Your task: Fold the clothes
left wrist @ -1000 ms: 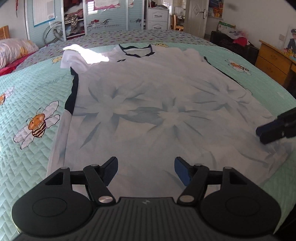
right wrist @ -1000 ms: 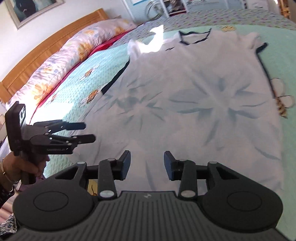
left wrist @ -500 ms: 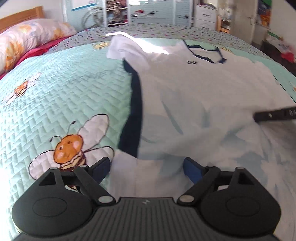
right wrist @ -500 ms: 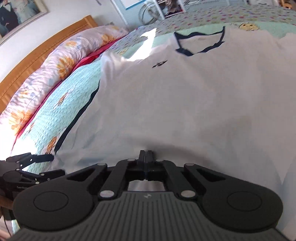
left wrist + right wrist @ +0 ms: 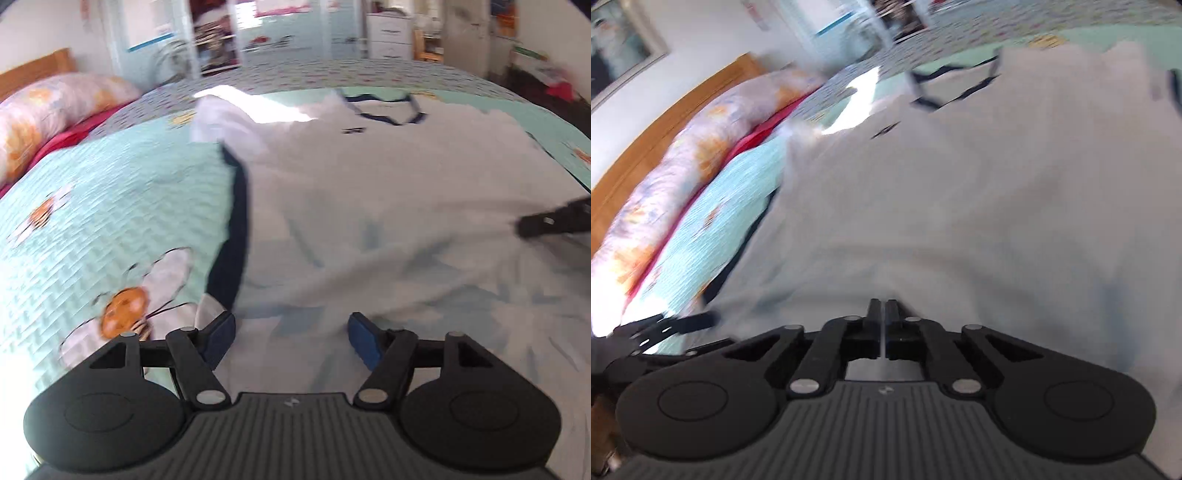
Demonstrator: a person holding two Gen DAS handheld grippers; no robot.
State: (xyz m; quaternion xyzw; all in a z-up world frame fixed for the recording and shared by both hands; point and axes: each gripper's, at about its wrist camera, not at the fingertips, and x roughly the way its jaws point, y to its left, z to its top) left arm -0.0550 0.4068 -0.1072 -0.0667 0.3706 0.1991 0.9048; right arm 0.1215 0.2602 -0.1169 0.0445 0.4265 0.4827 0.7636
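A white shirt (image 5: 388, 192) lies spread front-up on the bed (image 5: 110, 206), collar toward the far end, hem toward the cameras. Dark navy trim runs around the V-neck (image 5: 384, 110) and down the side seam (image 5: 232, 236) at the picture's left in the left wrist view. Pale blue flower print shows faintly on the lower part of the cloth. One sleeve (image 5: 221, 118) is bunched up at the far left corner, lit by a bright patch of sun.

The left tongs (image 5: 291, 338) are low over the hem near that navy seam. Blue pads (image 5: 364, 341) stand apart with shirt cloth lying between them; the jaws are closing, and the pads do not yet press on the fabric.

The right tongs (image 5: 882, 310) have their fingers drawn together with only a thin slit left, the jaws easing open slightly. White cloth rises in a ridge right at the tips, so they are clamped on a pinch of the shirt. In the left wrist view the right tongs enter from the right edge, lying on the cloth.

The bed cover is mint green, quilted, printed with cartoon bees (image 5: 125, 317). A floral pillow (image 5: 48, 110) rests against a wooden headboard (image 5: 657, 140). Both views are motion-blurred.
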